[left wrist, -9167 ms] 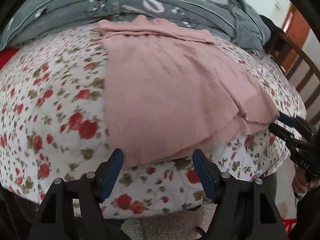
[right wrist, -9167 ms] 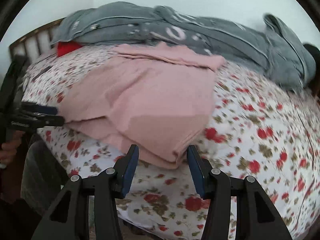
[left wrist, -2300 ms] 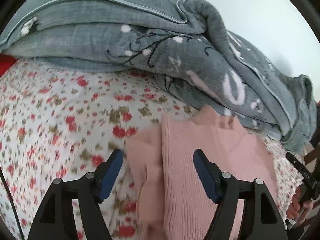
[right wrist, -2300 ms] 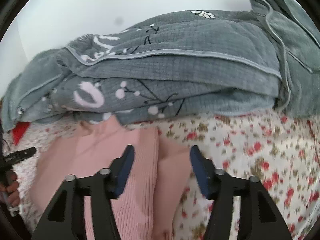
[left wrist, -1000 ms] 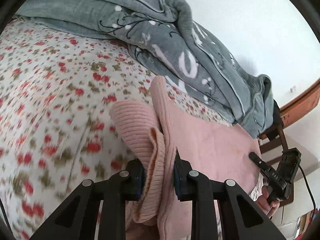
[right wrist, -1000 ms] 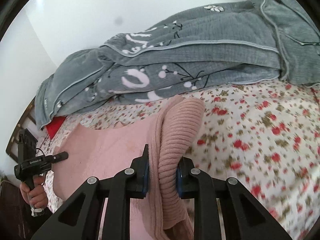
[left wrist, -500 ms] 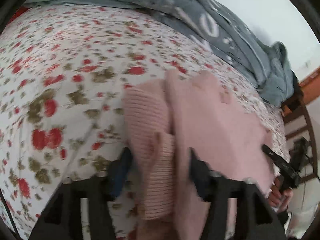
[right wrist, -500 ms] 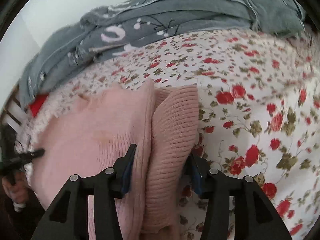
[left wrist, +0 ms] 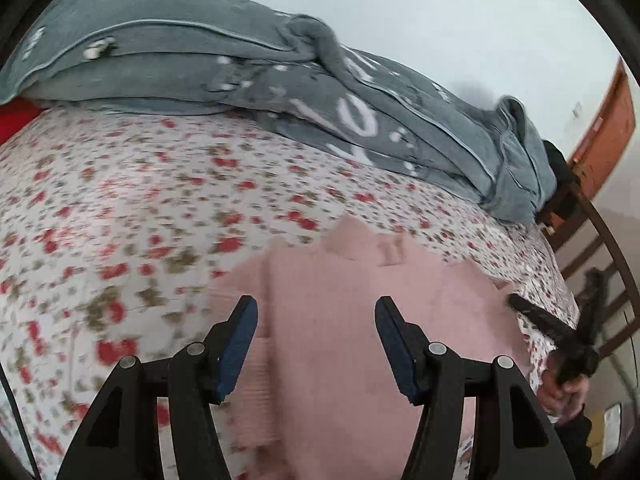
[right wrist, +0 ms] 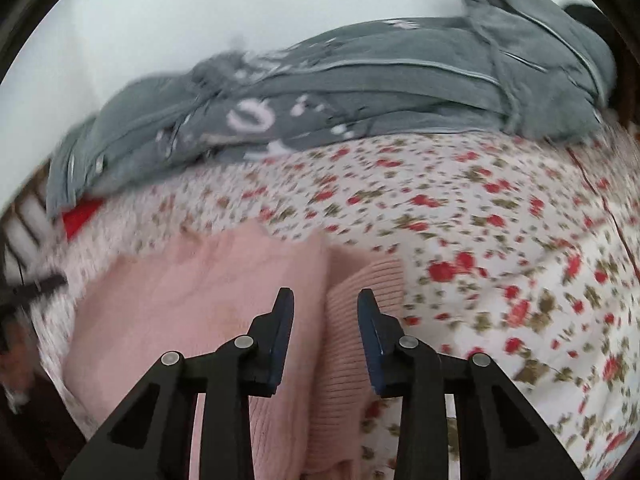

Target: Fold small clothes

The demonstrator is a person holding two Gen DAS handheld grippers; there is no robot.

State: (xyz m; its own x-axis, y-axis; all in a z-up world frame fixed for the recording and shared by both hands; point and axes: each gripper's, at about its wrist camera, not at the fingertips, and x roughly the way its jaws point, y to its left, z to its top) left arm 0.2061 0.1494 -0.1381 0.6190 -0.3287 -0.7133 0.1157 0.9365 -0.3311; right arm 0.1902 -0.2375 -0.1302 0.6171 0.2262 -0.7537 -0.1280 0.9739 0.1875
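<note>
Left wrist view: left claw (left wrist: 316,342) wide open, holds nothing, hovers over pink knit garment (left wrist: 352,344) at lower centre of frame, on floral bed sheet (left wrist: 120,208). Grey quilt (left wrist: 240,80) across top. Right claw (left wrist: 536,318) at right edge, state unclear here.

Right wrist view: right claw (right wrist: 325,326) partly open, empty, straddling ribbed sleeve (right wrist: 360,300); contact unclear. Step, judged: fold laid down, grip released. Next move calls for regrasping an edge for another fold.

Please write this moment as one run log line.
left gripper: open | right gripper: open | pink sweater: folded on floral bed sheet, released
</note>
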